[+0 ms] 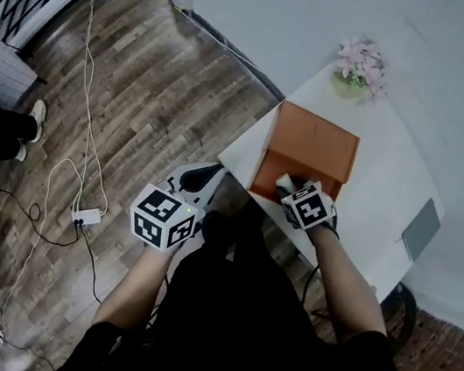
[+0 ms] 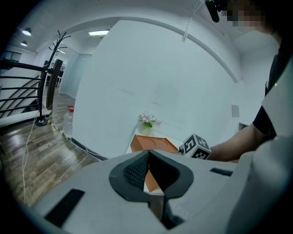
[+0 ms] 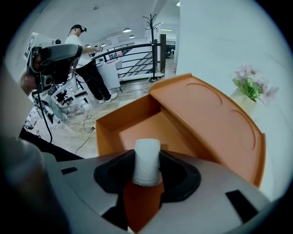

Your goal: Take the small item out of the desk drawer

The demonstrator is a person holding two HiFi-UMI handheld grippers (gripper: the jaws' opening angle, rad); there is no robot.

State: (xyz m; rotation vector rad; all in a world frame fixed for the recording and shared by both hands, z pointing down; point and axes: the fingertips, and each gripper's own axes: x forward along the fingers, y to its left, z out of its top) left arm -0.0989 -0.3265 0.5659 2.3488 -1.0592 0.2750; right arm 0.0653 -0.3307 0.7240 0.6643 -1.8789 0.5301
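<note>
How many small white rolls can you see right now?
1. The white roll stands gripped between the right gripper's jaws, above the open orange drawer. The gripper hides part of the drawer floor, so another could lie unseen.

Left tool (image 2: 148, 156), jaws together, faces the orange drawer box (image 2: 152, 144).

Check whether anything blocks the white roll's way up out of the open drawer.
Nothing visible does. The right gripper grips the white roll between its jaws over the open orange drawer, which has nothing covering it. The box top lies off to one side in the right gripper view, not above the roll.
</note>
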